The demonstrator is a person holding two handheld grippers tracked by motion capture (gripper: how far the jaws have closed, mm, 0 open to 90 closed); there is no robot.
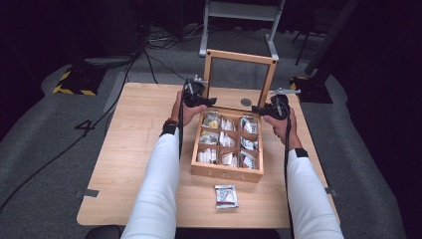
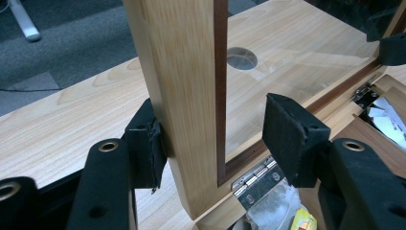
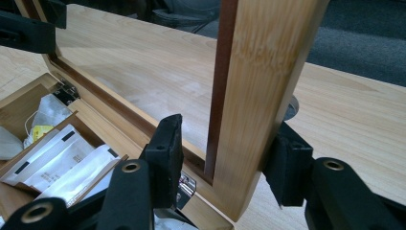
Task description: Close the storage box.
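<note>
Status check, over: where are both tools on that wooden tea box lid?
Left tool and right tool each straddle a side post of the upright glass-paned wooden lid, not clamped. Open compartmented wooden box holds packets. Nothing in the way.

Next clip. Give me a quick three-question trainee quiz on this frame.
1. True or false: the box lid lies shut.
2. Where is the loose packet? A) on the table, in front of the box; B) inside a compartment; C) on top of the lid.
3. How many compartments does the box have?
Key: 1 false, it stands upright; 2 A; 3 nine.
</note>
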